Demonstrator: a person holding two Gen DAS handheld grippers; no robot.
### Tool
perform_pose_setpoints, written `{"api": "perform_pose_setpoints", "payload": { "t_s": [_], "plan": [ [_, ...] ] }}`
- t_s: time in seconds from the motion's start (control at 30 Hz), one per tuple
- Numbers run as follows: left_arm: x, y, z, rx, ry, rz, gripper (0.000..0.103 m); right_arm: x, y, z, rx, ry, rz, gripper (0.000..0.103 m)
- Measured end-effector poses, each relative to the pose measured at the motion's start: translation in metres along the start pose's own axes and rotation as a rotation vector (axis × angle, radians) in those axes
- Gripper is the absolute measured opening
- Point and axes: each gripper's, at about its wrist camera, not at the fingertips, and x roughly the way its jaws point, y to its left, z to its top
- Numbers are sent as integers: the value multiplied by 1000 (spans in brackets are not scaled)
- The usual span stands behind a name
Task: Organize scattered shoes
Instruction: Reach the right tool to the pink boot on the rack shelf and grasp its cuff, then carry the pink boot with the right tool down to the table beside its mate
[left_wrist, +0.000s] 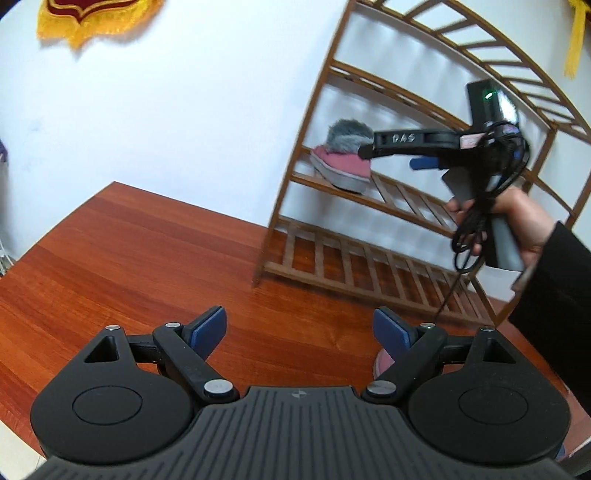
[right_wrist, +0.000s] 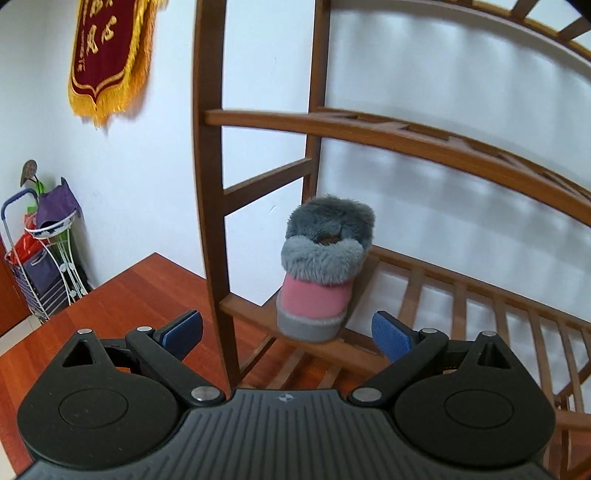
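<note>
A pink slipper with a grey fur cuff (right_wrist: 317, 273) stands on the left end of a slatted shelf of the wooden shoe rack (right_wrist: 210, 184). My right gripper (right_wrist: 288, 332) is open just in front of it, and its pads do not touch the slipper. In the left wrist view the same slipper (left_wrist: 341, 162) sits on the rack (left_wrist: 295, 173), with the right gripper (left_wrist: 388, 157) close beside it. My left gripper (left_wrist: 299, 328) hangs open over the wooden floor with nothing between its fingers. Part of a second pink shoe (left_wrist: 382, 363) shows on the floor behind its right finger.
A hand (left_wrist: 517, 221) in a black sleeve holds the right gripper. A red pennant with gold fringe (right_wrist: 107, 55) hangs on the white wall. A trolley and a white wire stand (right_wrist: 33, 258) occupy the far left corner. The rack's lower shelf (left_wrist: 369, 266) is bare slats.
</note>
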Motion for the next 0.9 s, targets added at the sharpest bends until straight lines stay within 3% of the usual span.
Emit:
{"api": "perform_pose_setpoints", "payload": {
  "t_s": [0.27, 0.6, 0.8, 0.9],
  "plan": [
    [4, 20, 0, -70, 14, 97, 88, 68, -10, 12, 6, 4, -38, 100],
    [10, 32, -4, -130, 55, 158, 88, 114, -16, 19, 0, 26, -78, 98],
    [7, 35, -4, -145, 53, 179, 88, 132, -20, 20, 5, 46, -103, 81],
    [10, 36, -4, -151, 62, 183, 88, 132, -24, 20, 18, 46, -94, 79]
  ]
}}
